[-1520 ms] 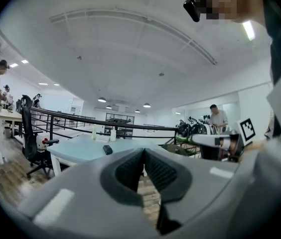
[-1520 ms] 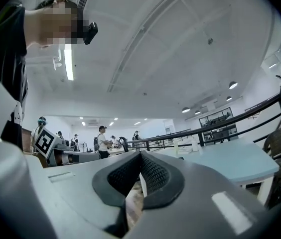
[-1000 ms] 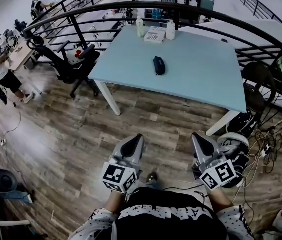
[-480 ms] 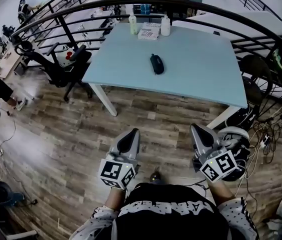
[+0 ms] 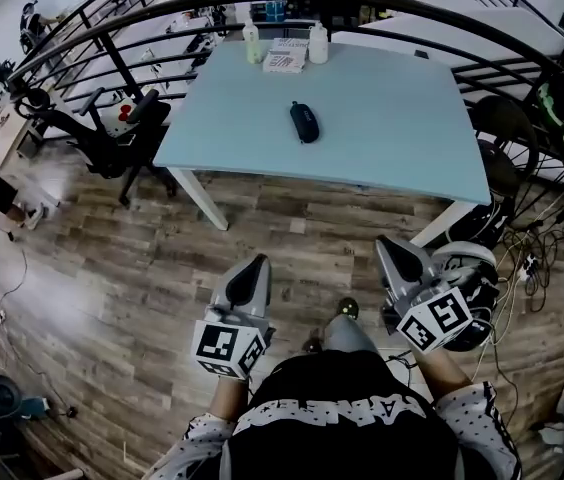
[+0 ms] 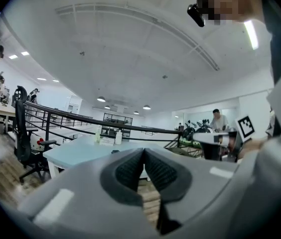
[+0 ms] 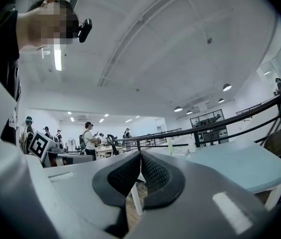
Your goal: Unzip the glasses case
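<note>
The dark glasses case (image 5: 304,121) lies zipped near the middle of the light blue table (image 5: 402,138), far ahead of both grippers. My left gripper (image 5: 258,260) is held over the wooden floor, well short of the table's front edge, shut with nothing in it. My right gripper (image 5: 386,243) is held level beside it, also shut and empty. In the left gripper view the ribbed pads (image 6: 130,171) meet at my left gripper (image 6: 143,151), with the table (image 6: 75,153) beyond. In the right gripper view my right gripper (image 7: 140,156) is pressed together, the table (image 7: 240,166) at the right.
Two bottles (image 5: 252,43) and a flat box (image 5: 287,60) stand at the table's far edge. A black office chair (image 5: 112,133) is left of the table, a curved black railing (image 5: 442,13) runs behind it. A round white-and-black object (image 5: 467,273) and cables lie on the floor at right.
The person has walked towards the table, carrying both shut grippers along. One shoe now shows ahead of the body between the grippers. The case has not moved on the table.
</note>
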`<state>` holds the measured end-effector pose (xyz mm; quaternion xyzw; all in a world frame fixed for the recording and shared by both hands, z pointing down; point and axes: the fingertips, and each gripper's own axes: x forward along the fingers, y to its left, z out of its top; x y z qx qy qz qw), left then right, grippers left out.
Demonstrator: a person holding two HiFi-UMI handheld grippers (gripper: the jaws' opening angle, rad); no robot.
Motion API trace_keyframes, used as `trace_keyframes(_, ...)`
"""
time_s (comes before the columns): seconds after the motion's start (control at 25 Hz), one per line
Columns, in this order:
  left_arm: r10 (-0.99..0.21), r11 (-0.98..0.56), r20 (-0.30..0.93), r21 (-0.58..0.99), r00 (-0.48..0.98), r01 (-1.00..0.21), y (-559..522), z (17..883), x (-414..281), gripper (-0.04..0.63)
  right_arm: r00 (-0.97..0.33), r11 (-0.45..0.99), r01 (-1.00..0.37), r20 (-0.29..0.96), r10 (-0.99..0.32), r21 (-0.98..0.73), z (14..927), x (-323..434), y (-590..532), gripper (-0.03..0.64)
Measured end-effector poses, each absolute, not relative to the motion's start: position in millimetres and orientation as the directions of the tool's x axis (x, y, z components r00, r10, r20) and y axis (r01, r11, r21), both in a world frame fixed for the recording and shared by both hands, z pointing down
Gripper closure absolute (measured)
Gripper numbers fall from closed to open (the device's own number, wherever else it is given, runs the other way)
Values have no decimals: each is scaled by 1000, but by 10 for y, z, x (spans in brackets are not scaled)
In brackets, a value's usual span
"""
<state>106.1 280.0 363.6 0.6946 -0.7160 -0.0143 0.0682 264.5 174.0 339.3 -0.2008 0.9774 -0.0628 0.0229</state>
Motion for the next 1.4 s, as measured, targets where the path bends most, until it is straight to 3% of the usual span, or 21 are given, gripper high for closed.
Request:
trace_keyframes(0.52,-985,159,80,116,-150,-980,2645,3580,560,595,-939,928,-323,-58,-338,-184,3366,2118,1238,620)
trace_keyframes(1.4,-983,168,101,117,-156,-979,1534,3589,-86,595,-943,915,-322,-6,-334,-245,3540,1401,39,620)
